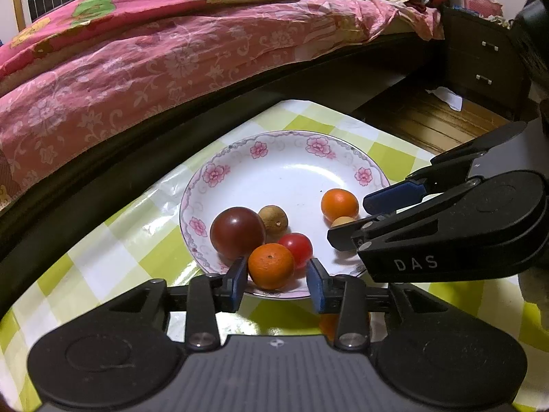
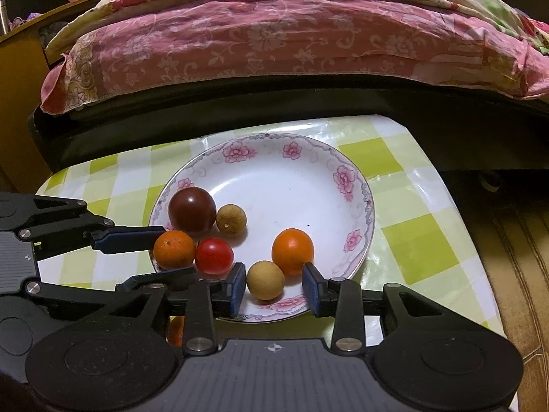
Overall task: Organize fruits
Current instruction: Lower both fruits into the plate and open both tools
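Fruit sits in the plate (image 2: 357, 185) — six pieces, all toward its near rim. Left gripper (image 1: 277, 276) has its tongs apart, w/ the near orange (image 1: 271, 266) between them; a gap shows at the right pad, the left pad looks close or just touching, so I read it as bracketed, not clamped. The right wrist view shows the same: one blue finger (image 2: 130, 237) behind that orange, the other in front of it. Right gripper (image 2: 274, 286) is also apart, tongs either side of the tan longan (image 2: 265, 279), gaps on both sides.

Just beyond the left tongs: red tomato (image 1: 298, 248) touching the near orange, dark plum (image 1: 237, 232) to the left-front, second longan (image 1: 273, 219) behind that. Beyond the right tongs, the far orange (image 2: 292, 251) touches the tan longan.

Why so: both tools straddle a piece at the rim nearest them, prob. because those are reachable w/o nudging the rest. Whether each is about to pick or has just let go — can't tell. Round fruit on a glazed, sloped plate will likely roll if clipped off-centre; the touching neighbours may shift too.
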